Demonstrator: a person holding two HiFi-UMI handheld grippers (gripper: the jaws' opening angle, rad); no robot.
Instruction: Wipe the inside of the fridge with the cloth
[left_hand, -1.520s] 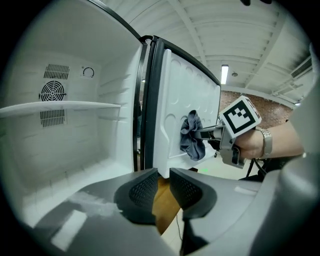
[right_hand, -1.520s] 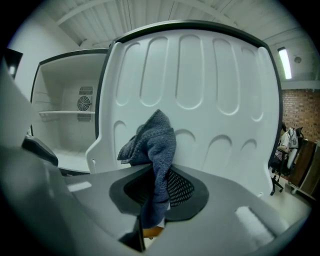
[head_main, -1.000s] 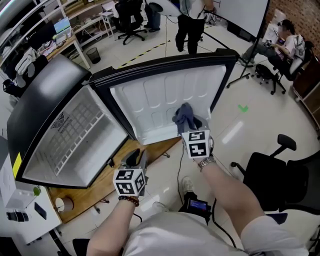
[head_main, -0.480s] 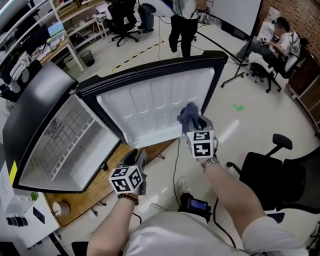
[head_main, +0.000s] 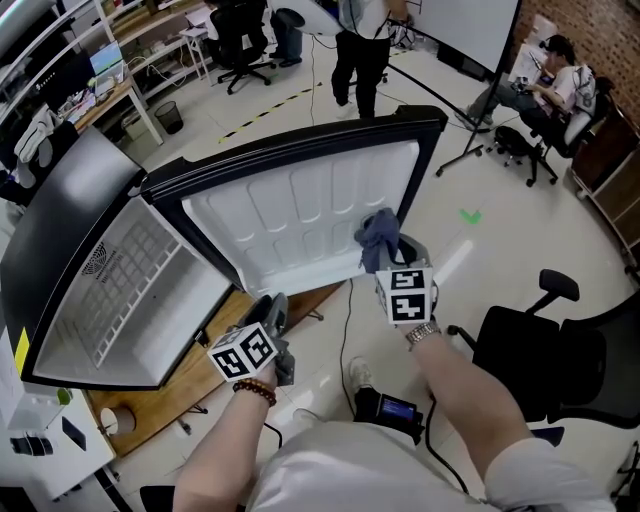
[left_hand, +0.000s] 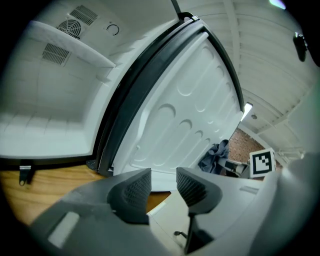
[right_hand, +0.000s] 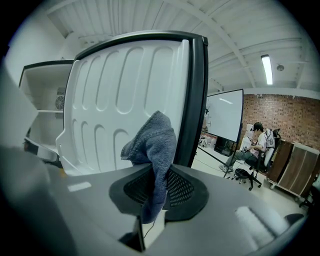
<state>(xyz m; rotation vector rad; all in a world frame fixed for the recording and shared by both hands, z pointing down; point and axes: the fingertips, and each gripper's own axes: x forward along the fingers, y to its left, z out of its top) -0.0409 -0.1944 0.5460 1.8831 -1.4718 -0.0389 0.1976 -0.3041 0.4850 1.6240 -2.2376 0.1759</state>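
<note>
**Surroundings.** An open workshop floor. A black office chair (head_main: 535, 352) stands to the right of the operator. A small black device (head_main: 393, 410) lies on the floor at the operator's feet, and a cable (head_main: 350, 318) runs from it towards the fridge. One person stands (head_main: 360, 45) beyond the fridge. Another sits (head_main: 548, 72) at the far right, near a whiteboard (head_main: 475, 25). A green mark (head_main: 468, 215) shows on the floor. Nothing stands between the grippers and the open door.

**Container.** The fridge (head_main: 60, 230) rests on a wooden board (head_main: 195, 365). Its door (head_main: 300, 215) is swung wide, with the white ribbed liner facing the operator. The cabinet is white inside. The head view shows a wire shelf (head_main: 125, 285) there, and the left gripper view shows a vent grille (left_hand: 75, 22) on the inner wall.

**Grippers and cloth.** The right gripper (head_main: 392, 258) has its jaws clamped on the blue-grey cloth (head_main: 380, 235). In its own view the cloth (right_hand: 152, 142) bunches above the pads, and a tail hangs down between them. The cloth is outside the cabinet, at the lower right corner of the door liner. Contact with the liner cannot be confirmed.

The left gripper (head_main: 272, 308) is held low, in front of the door's bottom edge and well apart from the cloth. Its jaws have just been opening and now stand apart with nothing between them (left_hand: 163, 182).
</note>
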